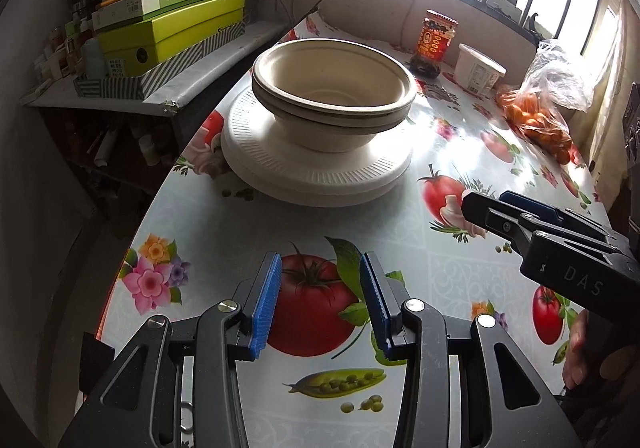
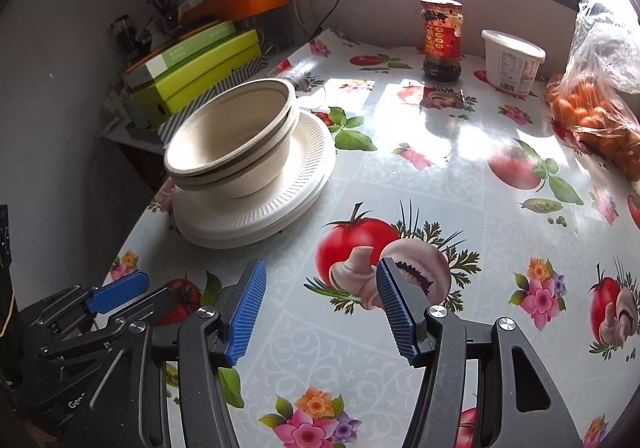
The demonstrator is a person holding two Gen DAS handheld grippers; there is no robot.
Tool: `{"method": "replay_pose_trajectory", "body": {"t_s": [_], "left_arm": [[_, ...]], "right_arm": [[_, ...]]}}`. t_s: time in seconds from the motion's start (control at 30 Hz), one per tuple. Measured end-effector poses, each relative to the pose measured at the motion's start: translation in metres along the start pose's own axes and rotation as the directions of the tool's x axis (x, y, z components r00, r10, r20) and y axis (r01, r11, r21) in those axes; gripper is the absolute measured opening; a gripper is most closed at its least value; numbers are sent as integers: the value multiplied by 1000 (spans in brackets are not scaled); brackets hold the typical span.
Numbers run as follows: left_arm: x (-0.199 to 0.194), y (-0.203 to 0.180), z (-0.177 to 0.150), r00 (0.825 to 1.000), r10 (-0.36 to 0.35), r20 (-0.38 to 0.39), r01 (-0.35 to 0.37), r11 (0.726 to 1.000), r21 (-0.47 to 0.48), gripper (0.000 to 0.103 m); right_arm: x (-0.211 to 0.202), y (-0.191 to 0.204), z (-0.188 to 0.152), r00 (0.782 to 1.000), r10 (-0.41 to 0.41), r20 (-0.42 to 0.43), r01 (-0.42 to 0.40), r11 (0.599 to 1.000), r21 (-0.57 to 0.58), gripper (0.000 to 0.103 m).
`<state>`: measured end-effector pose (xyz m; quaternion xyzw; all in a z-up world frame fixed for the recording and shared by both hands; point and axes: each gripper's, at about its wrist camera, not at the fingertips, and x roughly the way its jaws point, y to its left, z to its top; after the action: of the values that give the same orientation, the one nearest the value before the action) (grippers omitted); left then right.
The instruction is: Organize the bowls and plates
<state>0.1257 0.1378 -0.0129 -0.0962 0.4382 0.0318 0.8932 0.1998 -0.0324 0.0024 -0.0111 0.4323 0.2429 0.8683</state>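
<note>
Two beige bowls (image 1: 332,95), nested one in the other, sit on a pair of stacked white plates (image 1: 316,171) at the far left of the table (image 1: 224,232) in my left wrist view, close to its left edge. My left gripper (image 1: 320,298) hangs over the near part of the flowered cloth with its blue pads parted and nothing between them, well short of the stack. My right gripper (image 1: 486,205) reaches in from the right, its tips near the plates but apart from them. Farther back stand a red-labelled jar (image 1: 434,43), a white tub (image 1: 478,67) and a bag of oranges (image 1: 540,115). From the right wrist view, the bowls (image 2: 232,139) and plates (image 2: 260,203) lie to the far left, the bowls sitting toward the stack's left side. My right gripper (image 2: 320,312) is open over a printed mushroom, holding nothing. My left gripper (image 2: 116,296) shows at the near left, also empty.
</note>
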Motion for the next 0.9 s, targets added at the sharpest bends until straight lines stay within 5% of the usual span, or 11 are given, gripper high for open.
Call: {"method": "replay_pose_trajectory", "body": {"t_s": [0.6,0.7,0.9], "left_arm": [[22,-9,-11,999,52,-8,-52,998,20,42],[24,-13,-11,999,44,7,-45,999,31,52],[27,-19,-12,996,80,26,-81,995,52,54]], "right_arm": [[26,-10,-16,996,-24,-90,20,999,-44,58],[27,-9,-17,996,-30,-86,25,998,-63,59],[27,-6,-20,996,-58,-68,52,994,-99,59]]}}
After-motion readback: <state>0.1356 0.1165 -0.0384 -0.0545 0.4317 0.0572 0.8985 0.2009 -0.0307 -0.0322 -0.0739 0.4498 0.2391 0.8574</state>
